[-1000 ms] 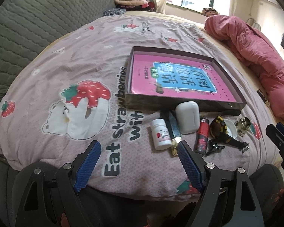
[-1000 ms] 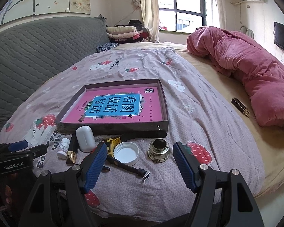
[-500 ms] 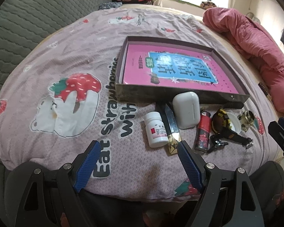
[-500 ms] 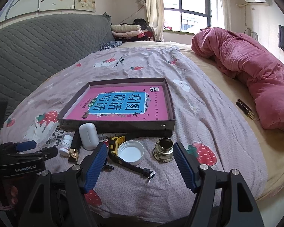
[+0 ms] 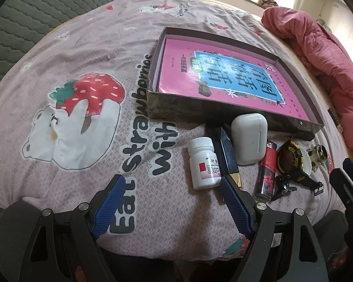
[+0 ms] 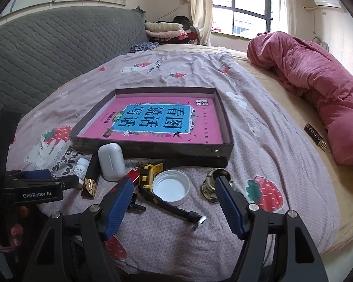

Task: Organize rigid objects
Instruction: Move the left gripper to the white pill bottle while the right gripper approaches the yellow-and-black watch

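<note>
In the left wrist view, the left gripper is held low over the strawberry-print bedspread, its jaws spread wide and nothing between them. Just ahead of its right-hand finger a white pill bottle is seen lying on its side, beside a dark gold-tipped tube and a white earbud case. Further right a red lighter, a yellow-and-black watch and a small brass fitting are laid out in a row. All of these are set just in front of the near wall of a shallow box, in which only a pink book is lying. The step in hand is judged to be the approach, before any item is gripped; the bottle is probably the nearest target.

In the right wrist view, the right gripper is likewise held wide open and empty. A white cap and the watch strap are framed between its fingers, with the brass fitting touching or just behind the right fingertip. None of the loose items is yet inside the box. For the next move, one gripper would need to be lowered around a single item, closed firmly, and the item carried over the box wall.
</note>
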A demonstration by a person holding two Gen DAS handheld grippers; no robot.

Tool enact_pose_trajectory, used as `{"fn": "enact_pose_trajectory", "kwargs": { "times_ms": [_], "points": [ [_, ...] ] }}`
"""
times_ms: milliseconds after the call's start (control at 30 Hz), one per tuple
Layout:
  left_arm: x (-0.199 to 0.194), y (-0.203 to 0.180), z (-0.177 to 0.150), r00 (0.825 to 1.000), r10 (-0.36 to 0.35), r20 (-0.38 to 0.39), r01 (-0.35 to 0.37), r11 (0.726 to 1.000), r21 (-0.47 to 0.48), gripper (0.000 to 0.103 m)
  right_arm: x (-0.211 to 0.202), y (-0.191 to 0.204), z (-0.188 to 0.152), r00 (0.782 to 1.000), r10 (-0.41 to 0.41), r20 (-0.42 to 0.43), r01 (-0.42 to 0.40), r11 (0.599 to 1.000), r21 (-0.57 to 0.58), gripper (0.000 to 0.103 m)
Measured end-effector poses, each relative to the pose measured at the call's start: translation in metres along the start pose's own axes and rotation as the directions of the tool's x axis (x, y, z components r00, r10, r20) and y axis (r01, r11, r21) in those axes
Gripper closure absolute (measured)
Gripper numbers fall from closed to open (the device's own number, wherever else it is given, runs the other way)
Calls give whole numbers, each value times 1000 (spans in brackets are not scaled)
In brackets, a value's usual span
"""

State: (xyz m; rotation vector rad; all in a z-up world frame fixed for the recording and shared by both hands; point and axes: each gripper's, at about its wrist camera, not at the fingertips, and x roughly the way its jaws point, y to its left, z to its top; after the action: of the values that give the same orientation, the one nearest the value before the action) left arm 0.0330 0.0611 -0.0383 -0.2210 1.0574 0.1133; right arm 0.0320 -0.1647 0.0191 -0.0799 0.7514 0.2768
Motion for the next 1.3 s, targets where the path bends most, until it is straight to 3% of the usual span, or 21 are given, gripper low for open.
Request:
{"fn": "enact_pose_trajectory", "kwargs": {
  "times_ms": [233, 300, 400, 933, 1067, 1233, 1300],
  "points": [
    [5, -8, 3, 1000, -19, -6, 19, 999, 36, 32, 19, 9, 4, 999, 27, -46, -27, 1000, -5, 32],
    [8, -8, 4, 999, -38, -15, 39, 999, 33, 42, 26, 11, 5, 997, 38, -63, -39, 999, -11, 36],
    [12, -7, 5, 998, -45, -31, 46, 998, 30, 48, 32, 15, 5, 996, 43, -74, -45, 999, -26, 43],
    [23, -4, 22, 997, -66, -28, 67, 997, 29, 53, 45, 17, 6, 993, 65, -94, -68, 997, -24, 46],
    [25, -5, 24, 998, -57, -20, 58, 997, 47, 55, 48, 21, 6, 992, 73, -101, -77, 996, -35, 59],
    [27, -4, 25, 998, -66, -21, 67, 997, 43, 56, 55, 28, 6, 989, 89, -115, -96, 994, -59, 64],
    [28, -5, 26, 998, -67, -19, 68, 997, 44, 56, 57, 30, 5, 989, 89, -119, -97, 993, -69, 75]
  ]
}}
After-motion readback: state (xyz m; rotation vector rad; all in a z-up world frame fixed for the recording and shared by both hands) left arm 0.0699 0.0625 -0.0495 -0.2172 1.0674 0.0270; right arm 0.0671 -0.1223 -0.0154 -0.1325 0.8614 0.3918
